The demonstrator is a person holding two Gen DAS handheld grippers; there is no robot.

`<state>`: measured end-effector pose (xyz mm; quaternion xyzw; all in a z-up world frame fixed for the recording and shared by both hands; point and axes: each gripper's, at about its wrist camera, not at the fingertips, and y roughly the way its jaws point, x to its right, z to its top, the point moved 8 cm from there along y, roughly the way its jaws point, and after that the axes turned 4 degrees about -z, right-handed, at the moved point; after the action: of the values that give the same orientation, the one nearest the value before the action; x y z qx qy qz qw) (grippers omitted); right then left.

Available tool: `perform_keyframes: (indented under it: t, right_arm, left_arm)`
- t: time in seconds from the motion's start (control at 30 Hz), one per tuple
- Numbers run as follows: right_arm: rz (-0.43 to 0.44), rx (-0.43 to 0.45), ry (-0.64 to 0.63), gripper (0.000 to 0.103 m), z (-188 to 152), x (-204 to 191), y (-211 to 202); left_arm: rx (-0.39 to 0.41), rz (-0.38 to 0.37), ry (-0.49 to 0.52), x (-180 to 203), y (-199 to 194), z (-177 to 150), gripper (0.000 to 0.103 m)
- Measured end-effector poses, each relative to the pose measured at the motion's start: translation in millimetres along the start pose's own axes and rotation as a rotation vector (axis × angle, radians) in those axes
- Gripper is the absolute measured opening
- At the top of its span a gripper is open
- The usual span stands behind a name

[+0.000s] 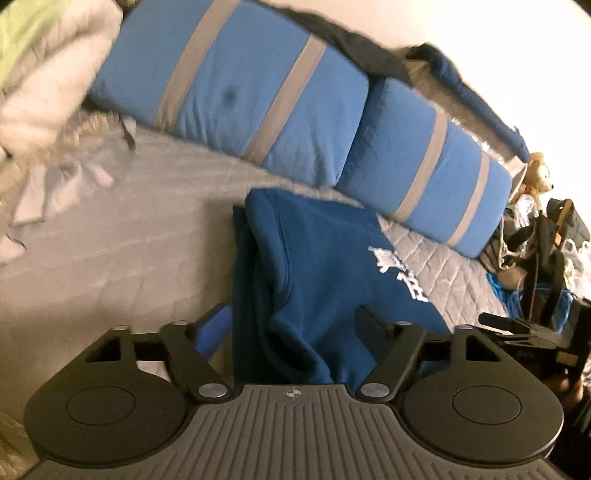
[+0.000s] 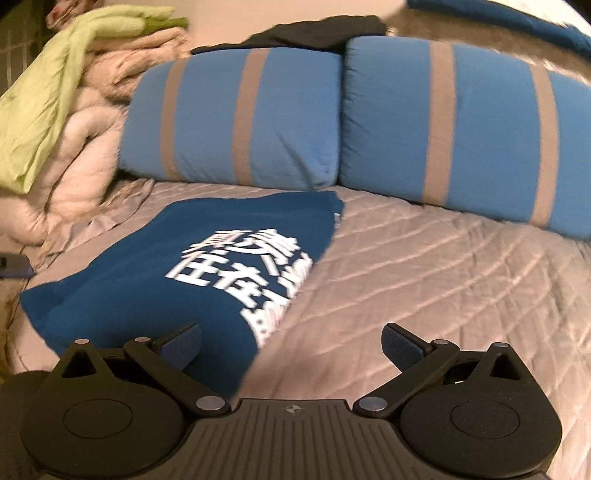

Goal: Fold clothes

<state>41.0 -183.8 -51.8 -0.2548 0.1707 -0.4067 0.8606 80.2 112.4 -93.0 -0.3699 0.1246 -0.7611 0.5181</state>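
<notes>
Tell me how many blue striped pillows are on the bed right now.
2. The left pillow and the right pillow lie side by side, touching, along the back of the bed behind the blue shirt. Others may be hidden.

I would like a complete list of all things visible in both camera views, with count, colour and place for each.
sweatshirt: one, dark blue with white print, on the quilt, partly folded
pillows: two, light blue with grey stripes, side by side behind the sweatshirt
quilt: one, grey, covering the bed
comforter: one, cream, heaped left of the pillows
sheet: one, pale green, on the comforter
dark garment: one, black, behind the pillows
plush toy: one, tan, far right of the bed
left gripper: open, fabric between its fingers
right gripper: open, empty
</notes>
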Motion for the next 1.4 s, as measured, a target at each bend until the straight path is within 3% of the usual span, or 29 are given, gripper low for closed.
perform_keyframes:
  t: [0.17,0.27,0.37,0.67,0.97,1.03,1.13,1.27,1.3,1.4]
  right_arm:
    - [0.064,0.004,0.132,0.103,-3,21,0]
    - [0.084,-0.001,0.189,0.103,-4,28,2]
    - [0.101,-0.012,0.235,0.103,-4,34,6]
    - [0.118,-0.015,0.338,0.103,-7,51,10]
    - [0.114,-0.017,0.336,0.103,-8,51,9]
    - [0.117,-0.019,0.345,0.103,-9,53,10]
    - [0.121,-0.025,0.356,0.103,-9,54,11]
    - [0.125,-0.023,0.358,0.103,-9,55,11]
    - [0.126,-0.023,0.357,0.103,-9,54,11]
    - [0.126,-0.024,0.354,0.103,-9,53,11]
  left_arm:
    - [-0.089,0.019,0.046,2,21,-6,0.038]
    - [-0.142,0.070,0.114,4,29,-11,0.022]
    - [-0.172,0.106,0.140,3,31,-11,0.016]
    - [-0.183,0.165,0.109,-10,19,-7,0.014]
    - [-0.211,0.196,0.082,-22,29,-15,0.015]
    - [-0.212,0.197,0.081,-22,29,-16,0.016]
    - [-0.214,0.207,0.076,-23,28,-18,0.026]
    - [-0.206,0.218,0.017,-36,28,-18,0.065]
    - [-0.205,0.210,-0.010,-39,28,-18,0.069]
    - [-0.211,0.165,-0.086,-47,29,-17,0.069]
